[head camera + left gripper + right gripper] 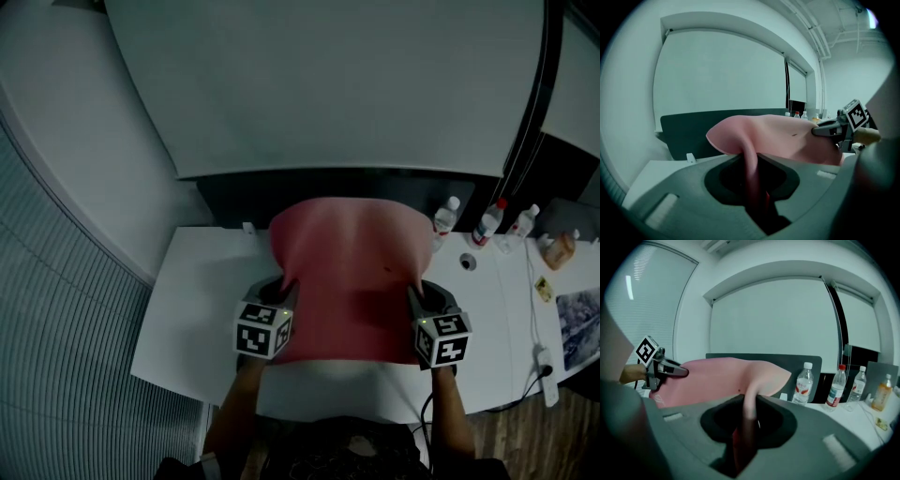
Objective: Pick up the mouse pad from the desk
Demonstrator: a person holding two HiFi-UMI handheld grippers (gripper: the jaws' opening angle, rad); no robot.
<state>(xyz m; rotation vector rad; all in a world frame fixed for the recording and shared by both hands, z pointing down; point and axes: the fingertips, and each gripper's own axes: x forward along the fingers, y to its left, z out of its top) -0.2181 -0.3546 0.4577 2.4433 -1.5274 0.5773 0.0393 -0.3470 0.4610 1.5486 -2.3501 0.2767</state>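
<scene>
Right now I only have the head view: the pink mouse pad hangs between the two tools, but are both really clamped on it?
Observer: Yes for the left. The left gripper view shows the left tool shut on the mouse pad, its edge pinched upright between the jaws.
Operator: And the other side?
Observer: Same in the right gripper view: the right tool is shut on the opposite edge.
Operator: Is the far end dragging on the desk?
Observer: No. Seen from the left tool, the far corner floats in front of the dark partition, above the white desk.
</scene>
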